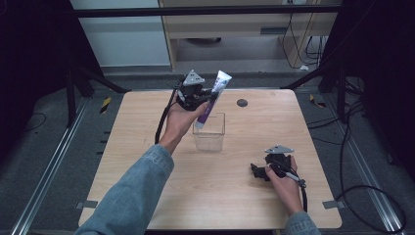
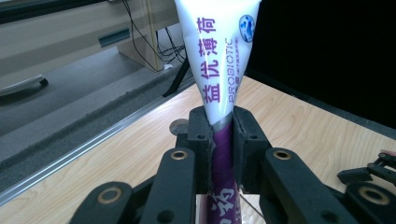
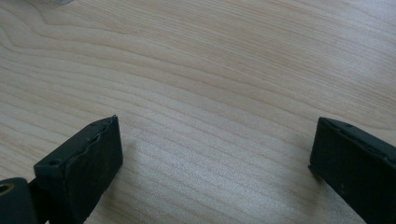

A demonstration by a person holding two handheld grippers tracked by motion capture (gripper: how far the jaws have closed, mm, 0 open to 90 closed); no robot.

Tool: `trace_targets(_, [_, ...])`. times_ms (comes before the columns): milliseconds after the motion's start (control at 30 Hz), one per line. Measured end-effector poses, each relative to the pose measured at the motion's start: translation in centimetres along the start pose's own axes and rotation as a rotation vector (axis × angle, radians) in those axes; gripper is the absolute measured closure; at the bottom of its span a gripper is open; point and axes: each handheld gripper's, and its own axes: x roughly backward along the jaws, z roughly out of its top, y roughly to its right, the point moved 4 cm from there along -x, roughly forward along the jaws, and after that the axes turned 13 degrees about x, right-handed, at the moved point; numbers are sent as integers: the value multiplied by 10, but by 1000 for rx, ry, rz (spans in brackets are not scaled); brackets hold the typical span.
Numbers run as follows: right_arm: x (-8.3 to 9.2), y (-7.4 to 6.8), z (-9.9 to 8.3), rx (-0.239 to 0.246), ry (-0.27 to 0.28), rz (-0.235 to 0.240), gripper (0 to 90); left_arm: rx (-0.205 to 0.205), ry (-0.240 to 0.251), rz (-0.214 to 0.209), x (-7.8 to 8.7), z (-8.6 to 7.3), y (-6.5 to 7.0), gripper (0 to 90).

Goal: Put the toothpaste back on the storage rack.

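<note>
Toothpaste tube (image 1: 214, 98), white at flat end and purple lower down, tilted above clear plastic box (image 1: 209, 133), lower tip over box opening; box upright near middle of wooden table (image 1: 147, 117). Left gripper (image 1: 208, 95) raised over box, jaws clamped tight on tube at white-purple boundary, pads (image 2: 203, 140) pressing both sides. Right gripper (image 1: 255, 170) low at table's right side, near surface, jaws spread wide, nothing between them, well apart from box
</note>
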Motion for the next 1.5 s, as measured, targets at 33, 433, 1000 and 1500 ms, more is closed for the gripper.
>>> trace_targets(33, [0,0,0,0,0,0,26,3,1,-1,-2,-2,0,788])
trace_targets(433, [0,0,0,4,3,0,26,17,-6,-4,-16,-17,-9,787])
trace_targets(1000, [0,0,0,1,3,0,26,42,-3,-5,-20,-30,-18,786])
trace_targets(1500, [0,0,0,-3,4,2,26,41,-22,-2,-26,-42,-21,785])
